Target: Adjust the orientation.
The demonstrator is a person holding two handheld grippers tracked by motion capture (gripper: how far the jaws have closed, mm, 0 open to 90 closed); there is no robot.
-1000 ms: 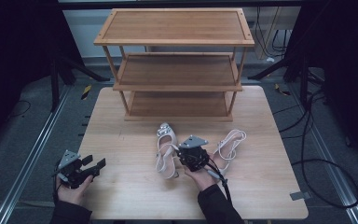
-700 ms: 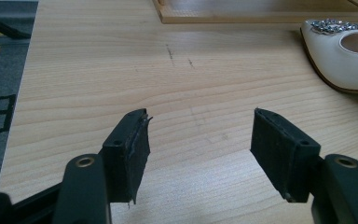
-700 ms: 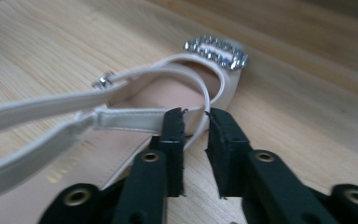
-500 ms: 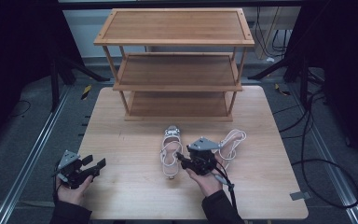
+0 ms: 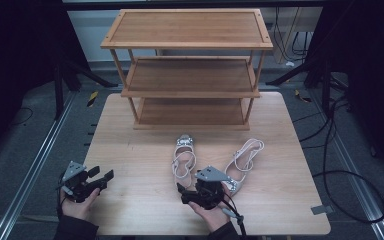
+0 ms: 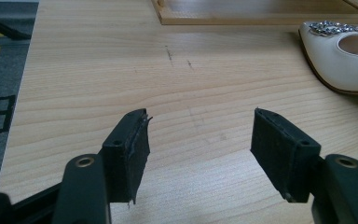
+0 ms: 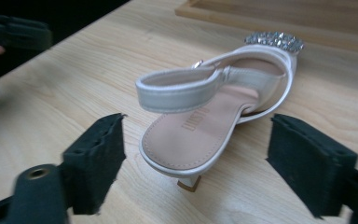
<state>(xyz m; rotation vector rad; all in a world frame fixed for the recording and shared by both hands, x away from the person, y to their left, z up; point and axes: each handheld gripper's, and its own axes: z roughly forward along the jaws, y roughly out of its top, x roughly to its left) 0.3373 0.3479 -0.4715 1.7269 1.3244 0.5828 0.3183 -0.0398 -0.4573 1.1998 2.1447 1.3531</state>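
Partly hidden in the high view: the toe of the second white slingback shoe [image 5: 243,162], covered by the grey plate of the right claw [image 5: 186,192]. Cut off at the edge of the left gripper view: the first white slingback shoe with a jewelled toe [image 6: 342,44], with no heel to see there. Blurred at the left border of the right gripper view: the other hand with its tool.

Right claw spread wide, jaws just opened, pinching nothing; the heel end of the first shoe [image 7: 214,119] between the two black pads but touching neither, resting alone on the light wooden table [image 5: 130,150], toe towards the three-tier wooden rack [image 5: 187,65]. Left claw [image 6: 200,140] spread about halfway, empty, above bare wood near the front left corner, well apart from the shoes.

Counted: two shoes, side by side in the middle of the table; one rack with three shelves; two claws.
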